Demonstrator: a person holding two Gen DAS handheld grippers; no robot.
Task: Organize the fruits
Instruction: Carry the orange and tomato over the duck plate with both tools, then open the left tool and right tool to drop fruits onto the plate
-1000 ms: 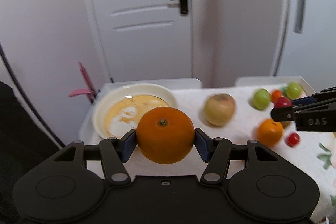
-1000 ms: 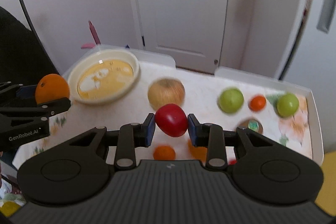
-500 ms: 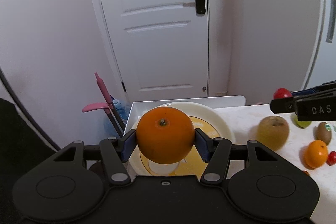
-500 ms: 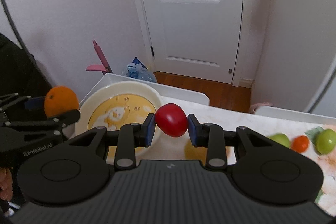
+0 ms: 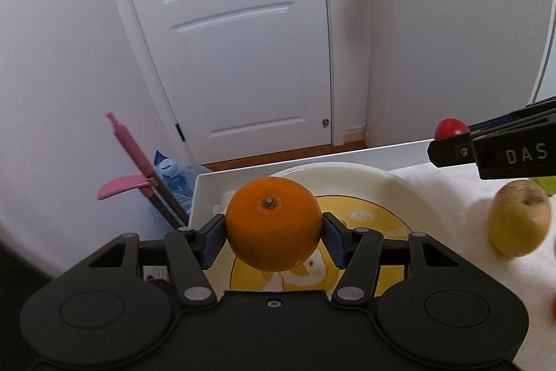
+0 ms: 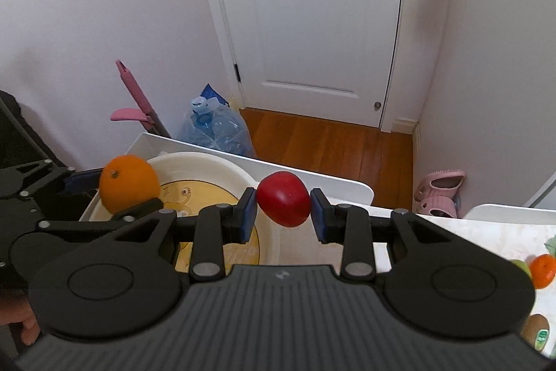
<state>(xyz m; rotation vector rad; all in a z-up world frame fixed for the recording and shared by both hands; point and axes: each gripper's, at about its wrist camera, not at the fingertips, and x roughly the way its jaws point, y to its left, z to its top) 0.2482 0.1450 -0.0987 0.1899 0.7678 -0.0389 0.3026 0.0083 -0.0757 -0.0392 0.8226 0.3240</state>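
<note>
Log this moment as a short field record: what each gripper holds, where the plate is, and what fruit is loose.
left gripper: shut on orange, held over the plate
right gripper: shut on red fruit, beside the plate's rim
plate: cream, yellow centre, no fruit in it
loose on cloth: yellow-green apple, small orange fruit

Both tongs carried fruit over plate (image 5: pixel 392 183).

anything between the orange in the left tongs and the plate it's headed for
Nothing visible. The orange, clamped in the left tongs, hangs over the near part of the plate, whose yellow middle holds no fruit. The right tongs, shut on a red fruit, hang off to the side.
</note>
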